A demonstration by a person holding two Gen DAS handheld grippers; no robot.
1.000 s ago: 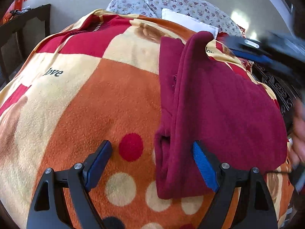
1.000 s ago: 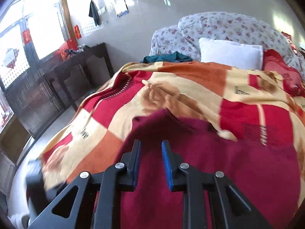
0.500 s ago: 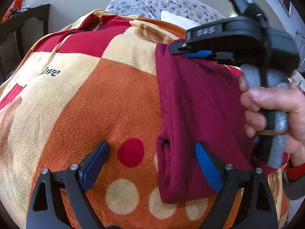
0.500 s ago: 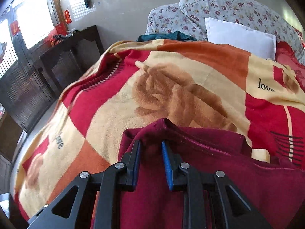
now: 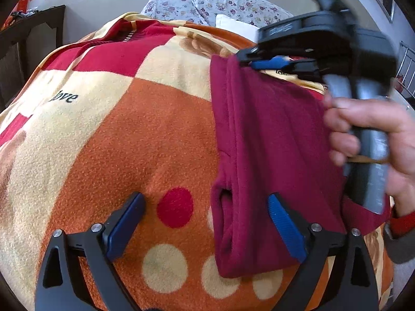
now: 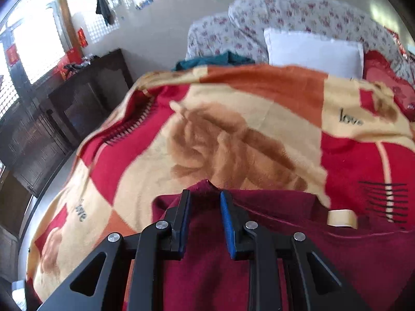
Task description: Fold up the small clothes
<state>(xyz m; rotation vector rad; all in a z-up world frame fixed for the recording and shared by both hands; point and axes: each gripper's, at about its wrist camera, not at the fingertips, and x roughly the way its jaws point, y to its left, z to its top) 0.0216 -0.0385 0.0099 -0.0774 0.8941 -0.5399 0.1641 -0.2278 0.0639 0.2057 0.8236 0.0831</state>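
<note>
Right gripper (image 6: 205, 197) pinches maroon garment (image 5: 272, 140) (left gripper (image 5: 205, 207) spread).

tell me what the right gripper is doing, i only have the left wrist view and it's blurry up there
Observer: In the right wrist view the right gripper has its fingers nearly closed, pinching a peak of the maroon garment.
Operator: anything past the far end of the blanket
Observer: Yes, a teal cloth lies bunched just beyond the blanket, left of the white pillow.
Operator: what's off to the left side of the bed
Observer: A dark wooden cabinet stands against the wall, next to bright windows.
</note>
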